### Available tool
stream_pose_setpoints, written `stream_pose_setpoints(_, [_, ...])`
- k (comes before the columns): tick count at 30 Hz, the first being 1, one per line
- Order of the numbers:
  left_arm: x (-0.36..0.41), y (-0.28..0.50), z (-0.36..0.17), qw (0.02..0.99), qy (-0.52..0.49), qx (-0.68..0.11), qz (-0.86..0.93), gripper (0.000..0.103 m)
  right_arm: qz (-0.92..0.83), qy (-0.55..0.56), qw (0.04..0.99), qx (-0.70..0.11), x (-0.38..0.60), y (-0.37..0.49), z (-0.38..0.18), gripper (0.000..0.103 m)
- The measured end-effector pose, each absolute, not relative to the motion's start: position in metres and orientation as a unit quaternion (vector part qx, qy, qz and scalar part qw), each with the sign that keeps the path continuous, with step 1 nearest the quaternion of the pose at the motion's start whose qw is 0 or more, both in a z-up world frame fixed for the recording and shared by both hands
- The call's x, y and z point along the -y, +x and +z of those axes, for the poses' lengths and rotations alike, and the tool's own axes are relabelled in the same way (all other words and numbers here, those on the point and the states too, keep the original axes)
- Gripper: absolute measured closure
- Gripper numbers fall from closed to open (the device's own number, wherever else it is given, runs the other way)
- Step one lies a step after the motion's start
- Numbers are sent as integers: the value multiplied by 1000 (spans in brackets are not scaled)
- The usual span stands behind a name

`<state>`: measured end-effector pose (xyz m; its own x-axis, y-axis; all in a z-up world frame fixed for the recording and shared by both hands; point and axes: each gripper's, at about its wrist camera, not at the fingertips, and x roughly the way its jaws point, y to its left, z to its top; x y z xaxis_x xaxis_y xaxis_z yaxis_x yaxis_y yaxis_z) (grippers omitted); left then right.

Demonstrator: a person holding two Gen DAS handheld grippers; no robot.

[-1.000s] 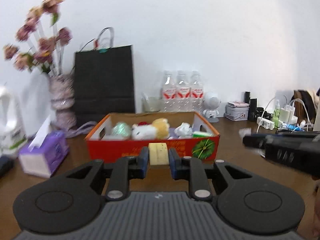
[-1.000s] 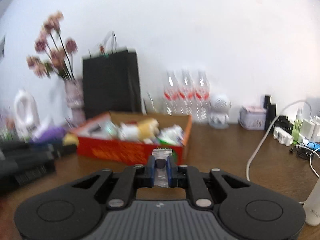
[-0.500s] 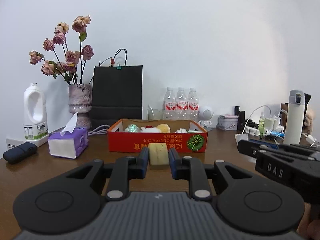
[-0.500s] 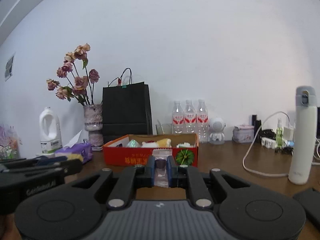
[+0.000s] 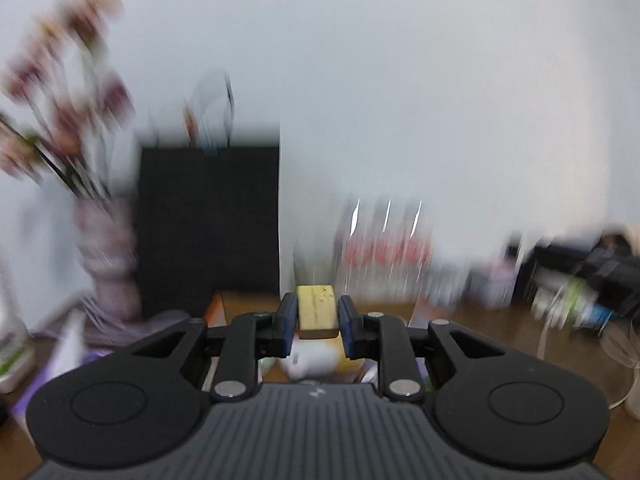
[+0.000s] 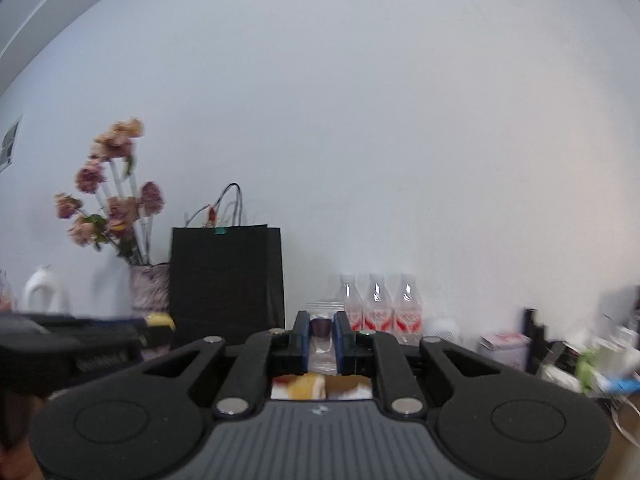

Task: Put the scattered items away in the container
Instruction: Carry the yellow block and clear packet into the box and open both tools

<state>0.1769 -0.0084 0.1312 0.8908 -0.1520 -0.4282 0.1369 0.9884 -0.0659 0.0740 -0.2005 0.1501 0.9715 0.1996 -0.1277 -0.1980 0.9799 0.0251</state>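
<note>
Sponge (image 5: 317, 311), a yellow block with a darker underside, sits clamped between the pads of the left gripper (image 5: 318, 322), above the cardboard box (image 5: 245, 305) whose orange-edged wall shows just behind the fingers. Below it, blurred, lie items already in the box, among them a white plush toy (image 5: 310, 360). The right gripper (image 6: 321, 338) is clenched on a clear plastic packet (image 6: 322, 344) with something dark at its top, and it too hangs over the box contents, where a yellow and white item (image 6: 306, 386) shows between its arms. The left gripper appears at the left edge of the right wrist view, near by.

Risk here is mostly in the release. The two grippers work close together over one small box, so they could knock each other. The box looks crowded, and a springy sponge dropped from height could bounce off the toys and over the wall. The slippery packet could slide out early.
</note>
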Motion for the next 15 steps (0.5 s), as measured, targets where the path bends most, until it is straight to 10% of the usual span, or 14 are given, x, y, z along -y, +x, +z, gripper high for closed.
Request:
stream_pose_setpoints(7, [2,327,91,897,-2,-429,-109,80,124,34,907,-402,232,296,141,92])
stream_pose_setpoints(15, [-1,365,63,877,11,-471,-97,71,101,-38,856,-506,210,356,78,89])
